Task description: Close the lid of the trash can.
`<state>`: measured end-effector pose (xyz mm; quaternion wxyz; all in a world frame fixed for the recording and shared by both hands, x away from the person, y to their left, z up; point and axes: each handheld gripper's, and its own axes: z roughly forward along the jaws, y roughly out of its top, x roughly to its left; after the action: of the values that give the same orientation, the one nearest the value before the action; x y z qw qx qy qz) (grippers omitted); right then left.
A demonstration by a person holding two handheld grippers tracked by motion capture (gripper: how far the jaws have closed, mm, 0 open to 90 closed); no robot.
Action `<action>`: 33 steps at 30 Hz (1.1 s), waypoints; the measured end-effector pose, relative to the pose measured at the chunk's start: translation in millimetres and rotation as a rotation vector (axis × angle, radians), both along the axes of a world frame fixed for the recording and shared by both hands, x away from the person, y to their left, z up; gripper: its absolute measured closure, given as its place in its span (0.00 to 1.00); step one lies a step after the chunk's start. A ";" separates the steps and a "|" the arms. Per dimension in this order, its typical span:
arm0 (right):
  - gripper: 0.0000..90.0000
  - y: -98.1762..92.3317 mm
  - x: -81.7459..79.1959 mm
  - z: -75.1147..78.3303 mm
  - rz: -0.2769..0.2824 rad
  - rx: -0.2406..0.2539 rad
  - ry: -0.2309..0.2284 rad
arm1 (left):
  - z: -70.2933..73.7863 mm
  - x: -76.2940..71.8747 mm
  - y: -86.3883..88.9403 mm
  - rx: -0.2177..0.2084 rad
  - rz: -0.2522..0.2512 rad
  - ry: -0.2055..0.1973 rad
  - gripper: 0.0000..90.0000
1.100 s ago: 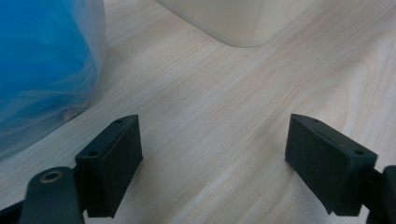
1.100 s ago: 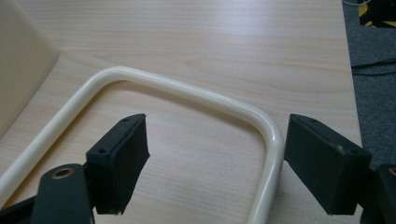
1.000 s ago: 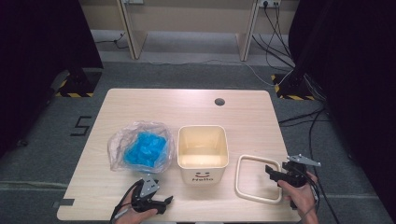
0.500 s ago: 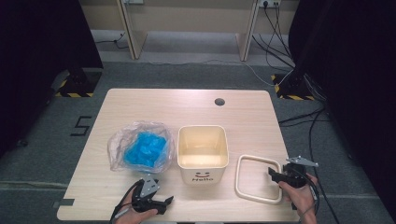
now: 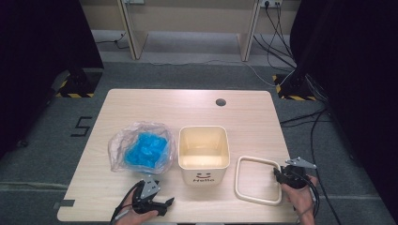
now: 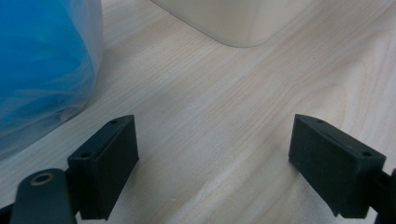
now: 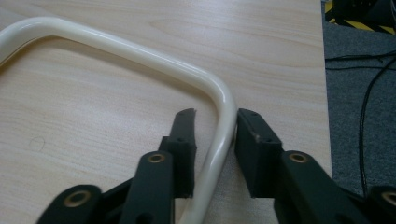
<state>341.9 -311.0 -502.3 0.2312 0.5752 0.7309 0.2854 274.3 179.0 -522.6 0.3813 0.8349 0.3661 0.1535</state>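
the cream plastic square ring frame lies flat on the light wooden tabletop, just right of the cream square plastic bin. the right tool straddles the frame's near right side, its jaws just closing in with slight gaps left. the frame looks light, stiff and glossy, likely slippery, so a straight side suits gripping best. the left tool rests wide and empty.

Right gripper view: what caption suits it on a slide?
Right claw closing around the cream ring's rounded corner on the wooden table.
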 end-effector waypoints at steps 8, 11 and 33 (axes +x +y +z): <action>0.90 4.4 3.8 -0.4 -0.009 0.003 -0.008 | 0.0 -0.4 -0.7 0.001 -0.001 -0.001 0.16; 0.90 4.8 3.7 -0.5 -0.010 0.010 -0.007 | -0.1 -0.7 -0.7 0.000 -0.002 -0.001 0.16; 0.90 -12.5 0.8 45.0 -0.013 0.204 -0.138 | 17.8 -11.6 -6.8 -0.123 -0.045 -0.096 0.20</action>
<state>342.7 -323.5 -457.4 0.2232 0.5793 0.6768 0.3957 262.8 172.3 -504.9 0.4522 0.8096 0.3372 0.1620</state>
